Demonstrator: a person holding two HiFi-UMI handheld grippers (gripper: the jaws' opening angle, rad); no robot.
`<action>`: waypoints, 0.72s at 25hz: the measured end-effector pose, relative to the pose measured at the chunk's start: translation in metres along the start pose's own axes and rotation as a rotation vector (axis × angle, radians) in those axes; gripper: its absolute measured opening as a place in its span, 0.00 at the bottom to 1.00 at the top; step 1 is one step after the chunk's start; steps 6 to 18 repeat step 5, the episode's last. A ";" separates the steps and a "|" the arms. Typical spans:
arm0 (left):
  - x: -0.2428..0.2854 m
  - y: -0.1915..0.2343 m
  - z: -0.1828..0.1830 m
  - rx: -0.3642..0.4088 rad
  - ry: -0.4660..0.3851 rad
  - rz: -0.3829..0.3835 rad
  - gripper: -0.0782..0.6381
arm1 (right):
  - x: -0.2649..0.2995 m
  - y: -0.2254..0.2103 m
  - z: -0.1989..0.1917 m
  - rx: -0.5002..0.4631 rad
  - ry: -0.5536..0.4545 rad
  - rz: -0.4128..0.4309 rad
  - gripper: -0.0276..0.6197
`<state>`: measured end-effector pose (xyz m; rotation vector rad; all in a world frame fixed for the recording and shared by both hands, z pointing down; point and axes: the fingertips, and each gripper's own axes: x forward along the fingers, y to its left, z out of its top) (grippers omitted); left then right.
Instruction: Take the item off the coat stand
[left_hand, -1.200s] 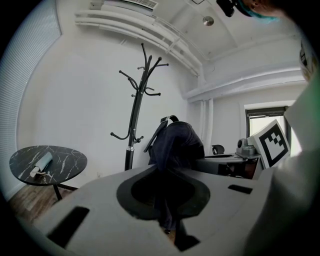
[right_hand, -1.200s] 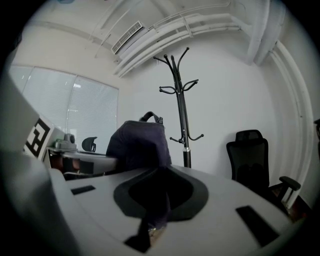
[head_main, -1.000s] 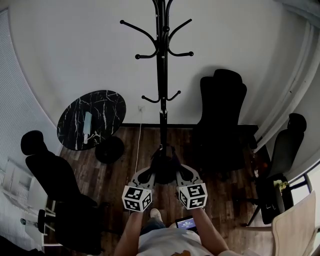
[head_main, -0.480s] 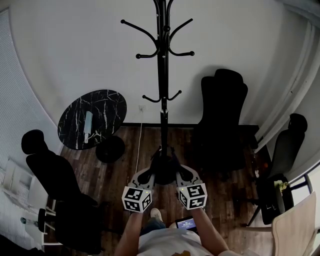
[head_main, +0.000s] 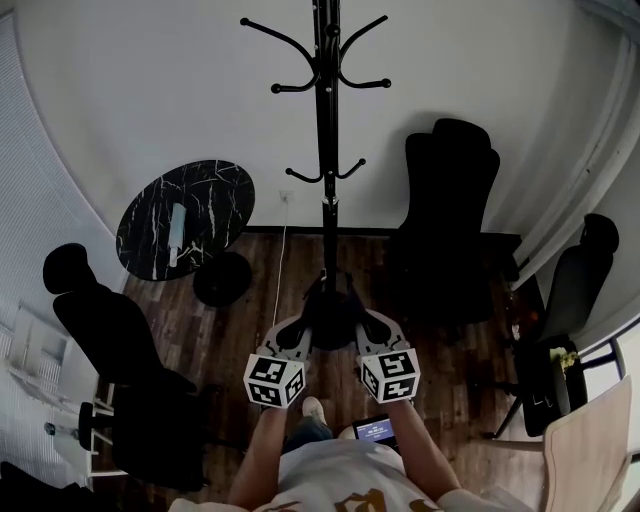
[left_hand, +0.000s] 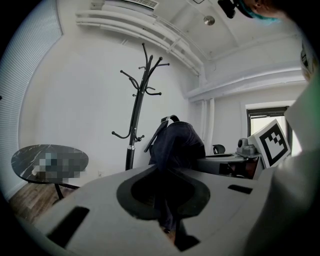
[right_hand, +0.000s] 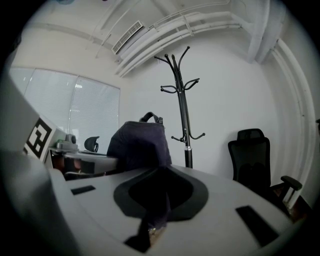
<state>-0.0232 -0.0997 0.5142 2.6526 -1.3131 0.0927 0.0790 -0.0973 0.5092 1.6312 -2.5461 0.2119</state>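
Note:
A dark bag (head_main: 332, 315) with a strap hangs between my two grippers, in front of the black coat stand (head_main: 322, 150) and clear of its hooks. The stand's hooks are bare. My left gripper (head_main: 305, 335) is shut on the bag's left side, and its fabric (left_hand: 177, 145) runs down between the jaws of the left gripper (left_hand: 167, 200). My right gripper (head_main: 362, 332) is shut on the bag's right side, where the cloth (right_hand: 140, 145) is pinched in the right gripper (right_hand: 160, 192). Behind the bag stands the coat stand (left_hand: 136, 120), also the coat stand (right_hand: 182, 115).
A round black marble table (head_main: 185, 225) stands left of the stand. Black office chairs sit at the right (head_main: 445, 220), far right (head_main: 575, 290) and near left (head_main: 110, 345). A pale wooden chair (head_main: 595, 450) is at the lower right. A white cord (head_main: 278, 270) runs down the wall.
The head view has shifted a little, so the stand sits slightly higher in the picture. Both grippers and the bag keep their place.

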 end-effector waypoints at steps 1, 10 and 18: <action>0.001 0.000 0.001 0.003 -0.002 -0.001 0.15 | 0.000 -0.001 0.001 -0.001 -0.002 0.000 0.09; 0.003 0.002 -0.001 0.002 -0.002 0.003 0.15 | 0.003 -0.002 -0.003 -0.006 0.005 0.006 0.09; 0.003 0.002 -0.001 0.002 -0.002 0.003 0.15 | 0.003 -0.002 -0.003 -0.006 0.005 0.006 0.09</action>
